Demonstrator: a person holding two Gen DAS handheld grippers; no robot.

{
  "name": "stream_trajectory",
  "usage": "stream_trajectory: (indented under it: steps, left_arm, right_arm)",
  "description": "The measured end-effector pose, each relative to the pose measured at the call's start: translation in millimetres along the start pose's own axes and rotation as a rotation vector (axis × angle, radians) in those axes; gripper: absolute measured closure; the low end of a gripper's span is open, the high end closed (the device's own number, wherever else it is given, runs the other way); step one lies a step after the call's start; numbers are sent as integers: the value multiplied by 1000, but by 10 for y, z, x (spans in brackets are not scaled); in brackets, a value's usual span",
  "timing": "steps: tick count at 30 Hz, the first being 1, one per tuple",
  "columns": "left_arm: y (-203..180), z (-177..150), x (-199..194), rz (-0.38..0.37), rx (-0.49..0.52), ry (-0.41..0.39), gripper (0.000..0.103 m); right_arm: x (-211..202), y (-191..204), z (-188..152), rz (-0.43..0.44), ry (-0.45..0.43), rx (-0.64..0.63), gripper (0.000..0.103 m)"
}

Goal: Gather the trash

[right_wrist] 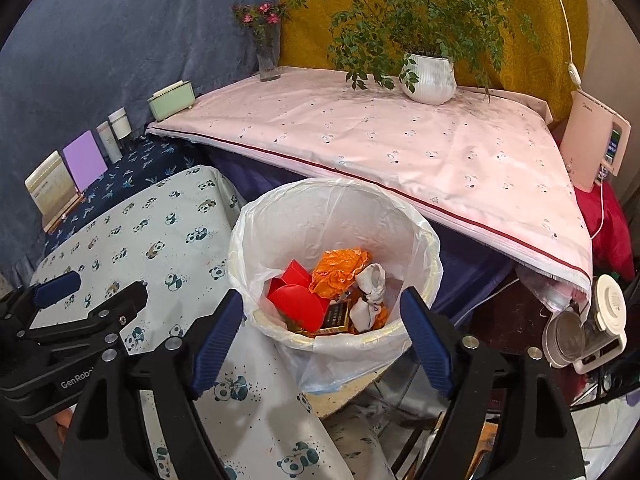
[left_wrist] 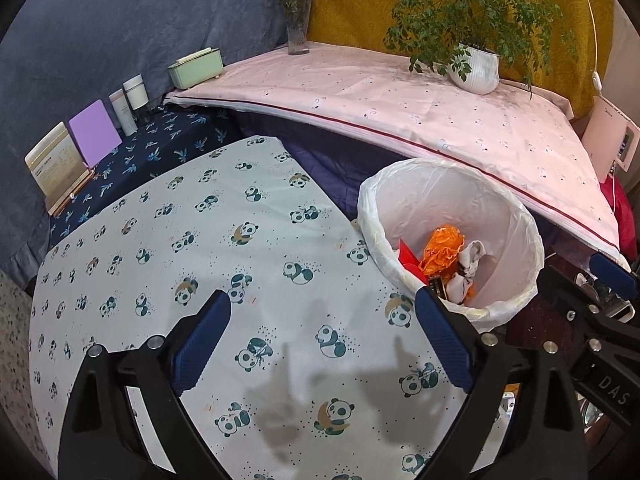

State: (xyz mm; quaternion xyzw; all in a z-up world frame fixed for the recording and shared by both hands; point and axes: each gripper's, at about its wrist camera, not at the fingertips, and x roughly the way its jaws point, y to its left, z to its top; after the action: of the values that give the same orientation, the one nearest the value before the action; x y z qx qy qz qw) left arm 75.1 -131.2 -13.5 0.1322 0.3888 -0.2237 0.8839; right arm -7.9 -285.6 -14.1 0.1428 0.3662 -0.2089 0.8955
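Spanning lower left, the panda cloth (left_wrist: 168,240) shows no litter; left gripper (left_wrist: 322,340) spread, empty. Centre: right gripper (right_wrist: 322,332) spread, empty, over the bin (right_wrist: 424,240) holding collected trash (right_wrist: 340,272). Collection appears nearly complete.

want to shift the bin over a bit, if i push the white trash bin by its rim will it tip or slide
The trash bin probably tips fairly easily: it holds only light-looking scraps, orange wrapper, red pieces, crumpled tissue. Its base looks close to the table's edge in the right wrist view, so pushing low seems safer. The loose liner bag would likely slip or crumple under a hand-held gripper.
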Motion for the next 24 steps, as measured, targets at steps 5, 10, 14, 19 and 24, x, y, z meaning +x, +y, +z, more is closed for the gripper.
stream_trajectory:
  steps: [5, 10, 14, 19, 24]
  left_arm:
    - [-3, -41, 6, 0, 1, 13, 12]
    - [2, -88, 14, 6, 2, 22, 10]
    - [7, -109, 22, 9, 4, 30, 10]
    - [6, -139, 26, 8, 1, 40, 9]
    - [2, -168, 33, 7, -3, 47, 9]
  right_arm:
    - [-15, -12, -39, -6, 5, -1, 18]
    - [-4, 22, -89, -25, 12, -32, 7]
    - [1, 22, -121, -26, 14, -38, 7]
    - [-9, 27, -142, -29, 13, -41, 7]
    - [6, 44, -174, -29, 26, -55, 7]
